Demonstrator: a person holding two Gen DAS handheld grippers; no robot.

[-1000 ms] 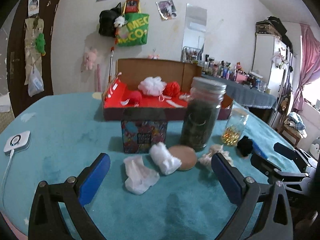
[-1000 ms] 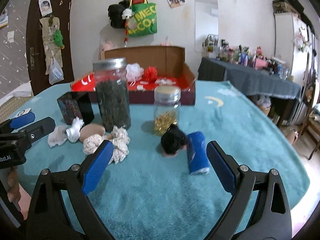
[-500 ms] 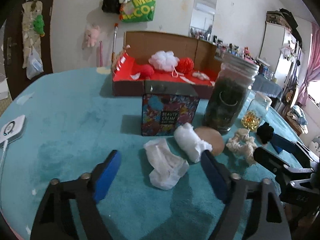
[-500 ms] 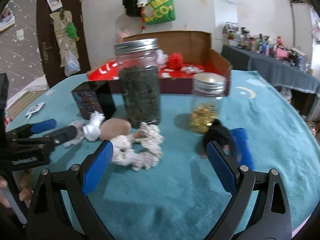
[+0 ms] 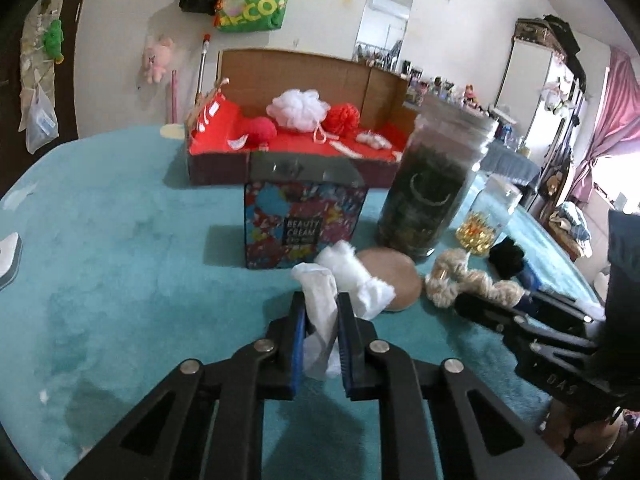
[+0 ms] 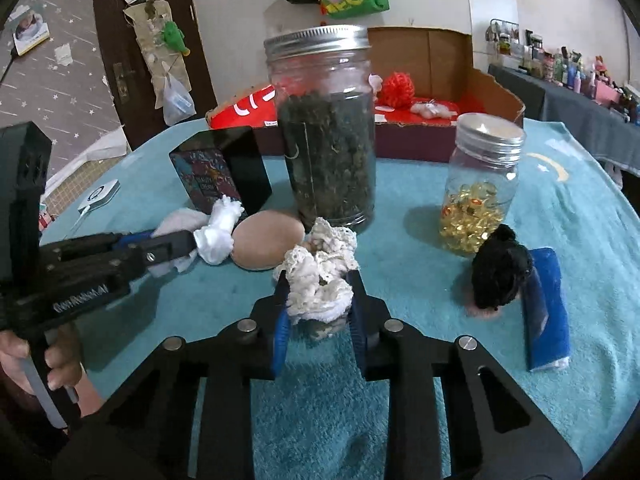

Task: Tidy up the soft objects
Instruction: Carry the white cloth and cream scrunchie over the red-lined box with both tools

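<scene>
My left gripper [image 5: 321,312] is shut on a white crumpled cloth [image 5: 320,312] lying on the teal table cover. A white rolled cloth [image 5: 354,276] and a tan round puff [image 5: 394,280] lie just beyond it. My right gripper [image 6: 320,292] is shut on a cream lace scrunchie [image 6: 320,272], which also shows in the left wrist view [image 5: 468,282]. A black fuzzy scrunchie [image 6: 500,272] and a blue rolled cloth [image 6: 546,308] lie to its right. The red-lined cardboard box [image 5: 224,152] at the back holds a white mesh puff [image 5: 298,108] and red puffs [image 5: 342,118].
A tall jar of dark leaves [image 6: 328,132], a small jar of golden capsules [image 6: 478,196] and a colourful printed box [image 5: 300,224] stand between the soft items and the cardboard box. A white device [image 6: 100,196] lies at the table's left edge.
Both grippers moved forward and closed: the left onto the white crumpled cloth, the right onto the cream lace scrunchie. Both were open before.
</scene>
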